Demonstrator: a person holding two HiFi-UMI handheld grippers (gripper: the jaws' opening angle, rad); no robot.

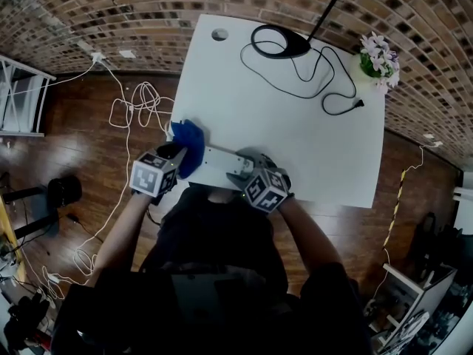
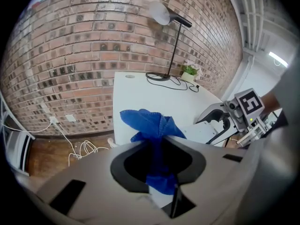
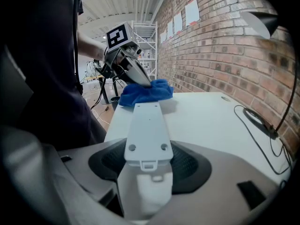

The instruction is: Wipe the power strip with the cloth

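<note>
Power strip [image 1: 220,163] sits at the near-left corner of the white table [image 1: 295,146], running along the near edge with its plain face and two screw holes up. I can't tell whether it rests flat or is lifted. Right gripper [image 1: 241,173] is clamped on its near end, jaws spread to the strip's width [image 3: 147,125]. Left gripper [image 1: 177,155] has its jaws nearly together, pinching the blue cloth [image 2: 152,125]. The cloth [image 1: 189,142] is bunched over the strip's far end, right at the table's left edge. The middle and right of the tabletop are bare. Lamp base [image 1: 279,43] and its black cable [image 1: 325,80] are well apart at the far side, flower pot [image 1: 378,58] in the far-right corner. White cord [image 1: 133,109] lies looped on the floor just left of the table.
</note>
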